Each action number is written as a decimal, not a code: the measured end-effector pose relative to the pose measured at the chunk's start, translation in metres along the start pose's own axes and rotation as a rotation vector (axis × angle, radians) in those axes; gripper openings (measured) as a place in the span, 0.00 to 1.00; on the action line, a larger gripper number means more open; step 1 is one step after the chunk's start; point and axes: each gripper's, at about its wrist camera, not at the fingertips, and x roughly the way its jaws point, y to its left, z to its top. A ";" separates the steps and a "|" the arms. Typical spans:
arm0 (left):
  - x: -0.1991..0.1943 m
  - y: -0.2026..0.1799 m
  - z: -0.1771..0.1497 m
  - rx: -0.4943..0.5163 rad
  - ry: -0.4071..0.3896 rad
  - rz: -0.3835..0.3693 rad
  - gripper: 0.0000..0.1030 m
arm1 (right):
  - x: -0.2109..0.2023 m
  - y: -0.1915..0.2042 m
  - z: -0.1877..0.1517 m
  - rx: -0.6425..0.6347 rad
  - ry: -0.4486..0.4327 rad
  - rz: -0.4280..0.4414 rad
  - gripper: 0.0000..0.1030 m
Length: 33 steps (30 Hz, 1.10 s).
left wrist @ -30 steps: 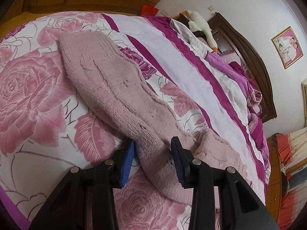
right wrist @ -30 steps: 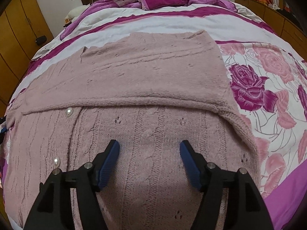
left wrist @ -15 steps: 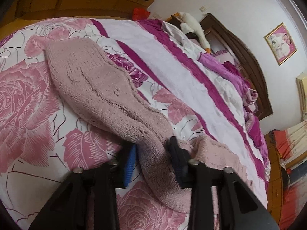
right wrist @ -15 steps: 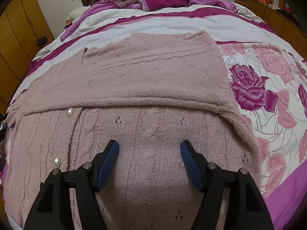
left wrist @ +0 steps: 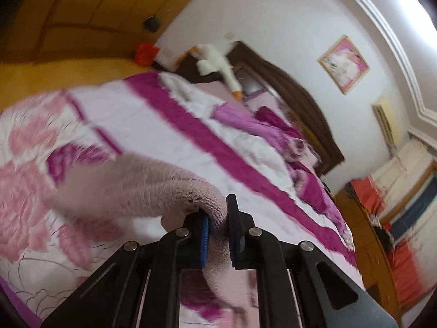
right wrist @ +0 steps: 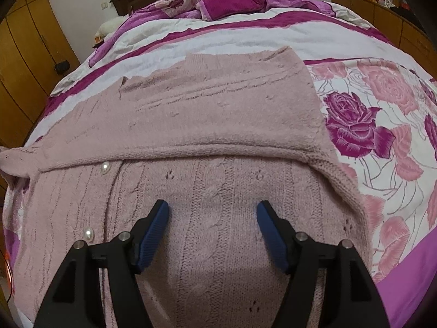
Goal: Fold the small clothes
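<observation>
A dusty-pink knitted cardigan (right wrist: 218,125) with pearl buttons (right wrist: 105,168) lies on the bed, its right sleeve folded across the chest. My right gripper (right wrist: 213,213) is open and hovers just above the cardigan's lower front. My left gripper (left wrist: 218,218) is shut on the other sleeve (left wrist: 131,186) and holds it lifted off the bedspread; the sleeve hangs away to the left. The view is blurred by motion.
The bedspread (right wrist: 382,109) has pink roses and magenta stripes. Crumpled purple bedding (right wrist: 218,2) is piled by the dark headboard (left wrist: 300,101). A white plush goose (left wrist: 215,63) sits at the bed's head. Wooden wardrobes (right wrist: 24,63) stand on the left.
My left gripper has closed on the sleeve and lifted it off the bed, its view tilting upward. My right gripper has stayed open over the cardigan.
</observation>
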 end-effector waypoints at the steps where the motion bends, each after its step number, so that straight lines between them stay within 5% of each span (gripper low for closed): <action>1: -0.001 -0.009 0.000 0.017 0.000 -0.014 0.00 | -0.001 0.000 0.000 0.006 -0.003 0.005 0.69; 8: 0.009 -0.083 -0.014 0.113 0.043 -0.134 0.00 | -0.019 -0.006 0.001 0.049 -0.043 0.029 0.69; 18: 0.054 -0.175 -0.087 0.276 0.199 -0.215 0.00 | -0.039 -0.011 -0.002 0.061 -0.081 0.020 0.69; 27: 0.117 -0.193 -0.178 0.405 0.446 -0.096 0.00 | -0.040 -0.015 -0.006 0.063 -0.089 0.031 0.68; 33: 0.132 -0.183 -0.211 0.472 0.566 -0.028 0.00 | -0.029 -0.028 -0.008 0.114 -0.060 0.044 0.69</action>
